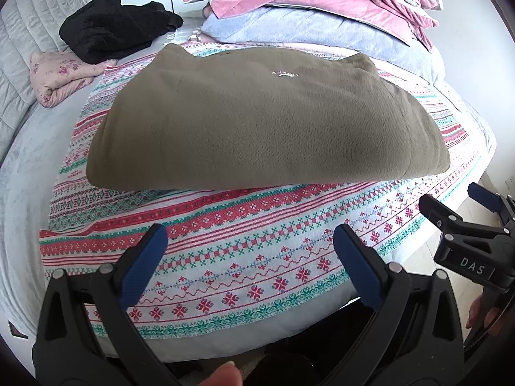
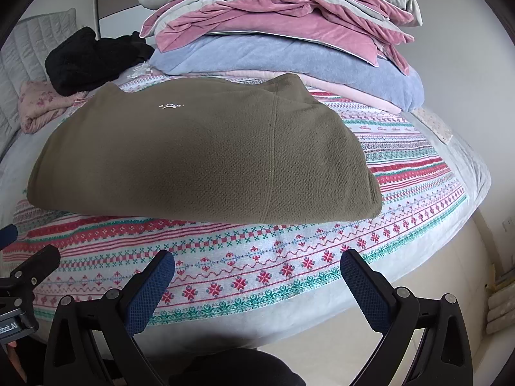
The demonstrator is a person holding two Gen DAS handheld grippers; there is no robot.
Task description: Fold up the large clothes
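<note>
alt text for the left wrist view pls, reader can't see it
A folded olive-brown fleece garment lies on a patterned red, green and white sheet on a bed, with the open left gripper hovering empty in front of it. The right gripper shows at the right edge; a black garment and stacked bedding lie behind.

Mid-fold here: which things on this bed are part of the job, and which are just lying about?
Job:
- olive fleece garment, folded on the patterned sheet
- left tool, open
- right tool, open

Lying about:
- black garment
- pink floral cloth
- stacked bedding
</note>
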